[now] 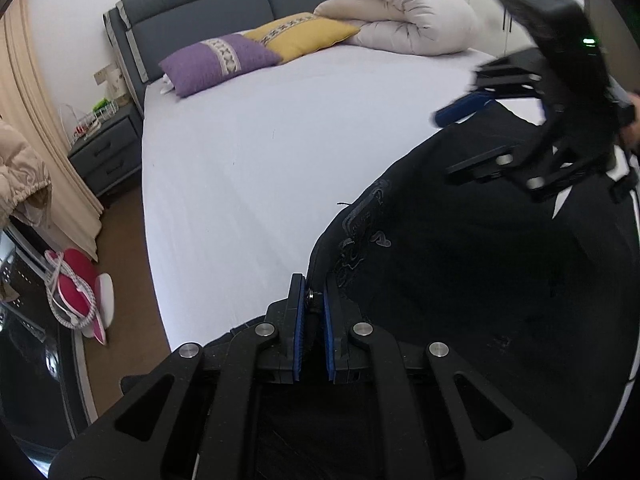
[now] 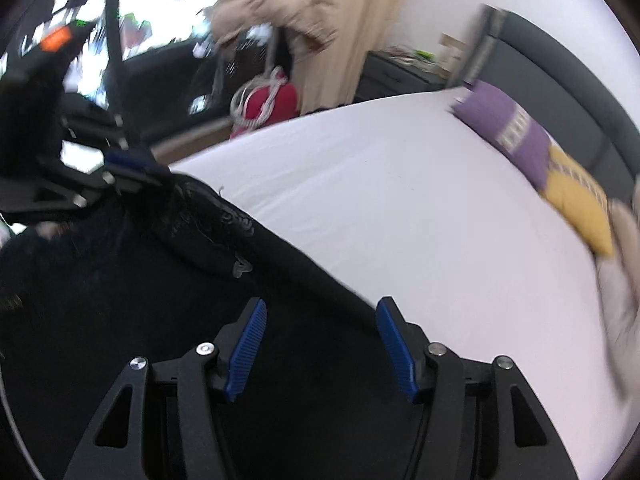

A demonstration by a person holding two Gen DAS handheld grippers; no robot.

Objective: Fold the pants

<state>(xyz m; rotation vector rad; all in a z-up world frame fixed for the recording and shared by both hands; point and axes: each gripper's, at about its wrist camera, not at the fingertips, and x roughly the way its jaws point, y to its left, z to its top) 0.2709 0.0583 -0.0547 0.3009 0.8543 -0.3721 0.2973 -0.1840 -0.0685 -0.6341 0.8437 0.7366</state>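
My right claw (image 1: 472,136) is smeared by motion in my left camera, so I can't make out its jaws there. The pants (image 1: 480,280) run off the lower and right edges. My right camera blurs the pillows (image 2: 520,140) and the window clutter.

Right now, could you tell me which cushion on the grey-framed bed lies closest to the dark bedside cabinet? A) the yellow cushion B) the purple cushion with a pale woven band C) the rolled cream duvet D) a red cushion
B: in the left wrist view the purple cushion with a pale woven band lies at the bed's near corner beside the dark bedside cabinet, with the yellow cushion beyond it.
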